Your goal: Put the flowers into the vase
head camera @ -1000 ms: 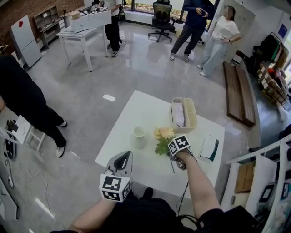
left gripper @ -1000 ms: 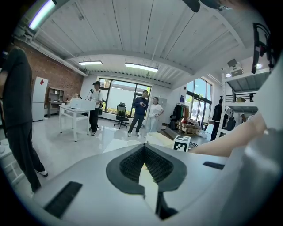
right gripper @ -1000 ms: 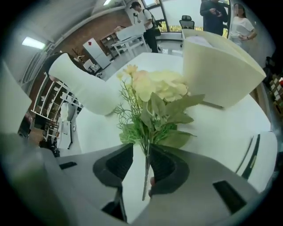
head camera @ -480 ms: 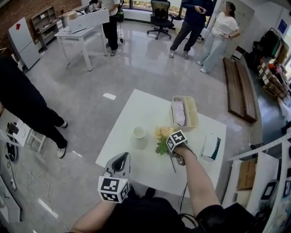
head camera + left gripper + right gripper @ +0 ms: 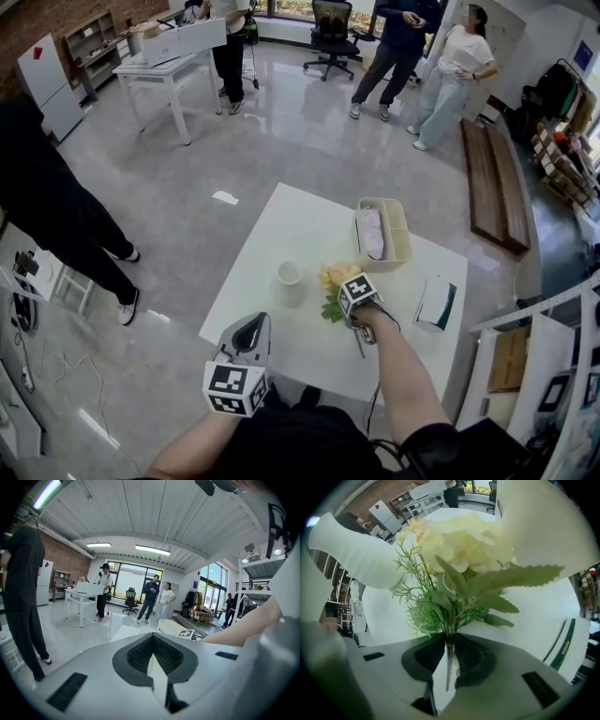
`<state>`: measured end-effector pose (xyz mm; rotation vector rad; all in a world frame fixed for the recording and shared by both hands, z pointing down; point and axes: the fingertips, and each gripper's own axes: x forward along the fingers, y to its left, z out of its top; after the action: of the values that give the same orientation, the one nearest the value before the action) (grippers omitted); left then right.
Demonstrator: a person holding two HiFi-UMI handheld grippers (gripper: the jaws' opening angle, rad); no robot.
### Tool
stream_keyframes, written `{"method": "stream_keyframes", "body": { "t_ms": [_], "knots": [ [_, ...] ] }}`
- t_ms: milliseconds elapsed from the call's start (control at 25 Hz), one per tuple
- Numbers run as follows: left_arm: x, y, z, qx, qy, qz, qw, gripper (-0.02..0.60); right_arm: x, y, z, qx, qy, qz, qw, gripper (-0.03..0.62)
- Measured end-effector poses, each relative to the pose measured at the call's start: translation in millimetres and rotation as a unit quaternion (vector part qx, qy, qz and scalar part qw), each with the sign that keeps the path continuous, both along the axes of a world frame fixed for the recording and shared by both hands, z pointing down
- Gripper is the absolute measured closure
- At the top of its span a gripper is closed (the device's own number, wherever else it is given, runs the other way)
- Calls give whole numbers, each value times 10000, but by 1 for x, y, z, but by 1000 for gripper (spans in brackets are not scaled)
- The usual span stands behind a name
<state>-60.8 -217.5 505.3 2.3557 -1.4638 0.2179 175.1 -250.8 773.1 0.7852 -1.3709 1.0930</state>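
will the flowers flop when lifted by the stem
Likely top-heavy: the flowers spread wide above one thin stem, so they may swing. The stem looks straight, probably stiff. The right gripper is closing its jaws around it.

Above the near edge of the white table (image 5: 281,234), the left gripper (image 5: 251,323) is held nearly level on a bare left forearm (image 5: 187,445), pointing out across the tabletop, its jaws together with nothing between them. Farther over the table, toward its middle, the bare right forearm (image 5: 405,375) reaches forward. The right gripper (image 5: 351,313) points steeply down at the tabletop, its marker cube (image 5: 357,292) uppermost. Its jaws are closing around the thin stem (image 5: 448,660) of the flowers (image 5: 459,545), a gap showing on one side.
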Motion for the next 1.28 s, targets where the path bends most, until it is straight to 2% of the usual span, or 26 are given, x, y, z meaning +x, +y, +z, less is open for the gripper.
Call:
{"method": "stream_keyframes", "body": {
  "t_ms": [200,360,560,720,840,1000,1160,1280],
  "knots": [
    [-4,-1,1,-11,6,-56,10000,578,0,-1,-4,-5,-29,61,10000,549],
    [-1,-1,-3,41,33,-11,10000,578,-2,-5,-15,213,-162,130,9996,557],
    [3,-2,-7,111,59,40,9999,578,-5,-17,-48,965,-720,422,9918,560],
    [8,-3,-11,176,82,78,9998,578,-9,-20,-79,1680,-1269,734,9748,562],
    [11,-4,-15,228,91,109,9996,578,-13,-24,-110,2380,-1599,917,9536,562],
    [17,-6,-21,313,114,151,9993,578,-15,-34,-160,3345,-2052,1234,9115,563],
    [19,-7,-29,409,122,177,9989,578,-15,-39,-217,4350,-2265,1240,8626,563],
    [20,-7,-34,489,137,175,9986,578,-18,-34,-264,5298,-2287,1003,8105,563]
  ]
}}
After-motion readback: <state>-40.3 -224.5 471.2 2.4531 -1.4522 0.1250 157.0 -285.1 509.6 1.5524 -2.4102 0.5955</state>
